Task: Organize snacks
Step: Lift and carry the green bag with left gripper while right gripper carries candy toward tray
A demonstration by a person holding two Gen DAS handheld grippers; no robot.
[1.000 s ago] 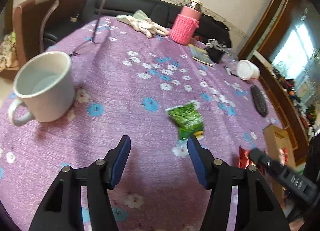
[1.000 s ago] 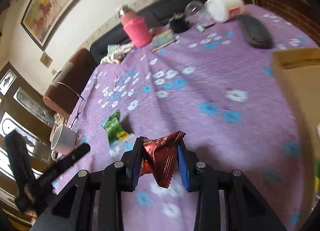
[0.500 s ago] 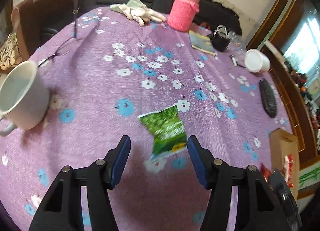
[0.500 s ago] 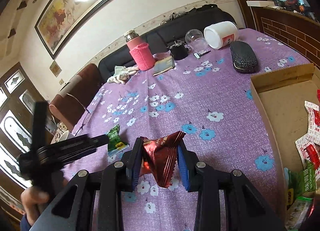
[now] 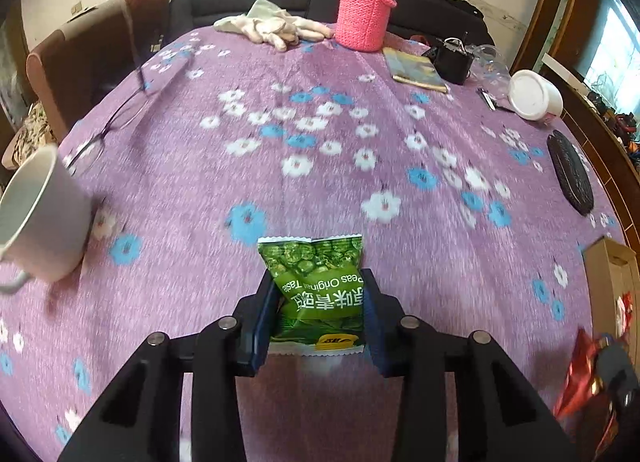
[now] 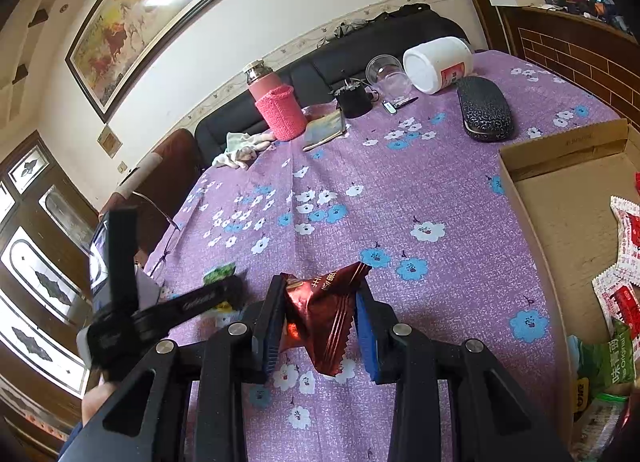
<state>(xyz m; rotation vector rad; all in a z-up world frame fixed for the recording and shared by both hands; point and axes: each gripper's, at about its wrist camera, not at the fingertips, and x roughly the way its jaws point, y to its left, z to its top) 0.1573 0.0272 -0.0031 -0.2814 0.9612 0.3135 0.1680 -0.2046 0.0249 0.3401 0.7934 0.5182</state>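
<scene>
Green pea packet (image 5: 316,286) between closing left jaws, flat on cloth; red crinkled wrapper (image 6: 324,314) clamped in right jaws.

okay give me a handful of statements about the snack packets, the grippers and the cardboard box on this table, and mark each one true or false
1. The green pea packet lies between the fingers of the left gripper. True; the jaws are closing on it.
2. The right gripper holds nothing. False; it is clamped on a dark red snack packet.
3. The cardboard box already has snack packets in it. True; red and white sachets and another green packet lie inside.
4. The white mug stands inside the cardboard box. False; it stands on the purple floral tablecloth, far from the box.
5. The pink knit-covered flask lies on its side. False; it stands upright at the table's far edge.
</scene>
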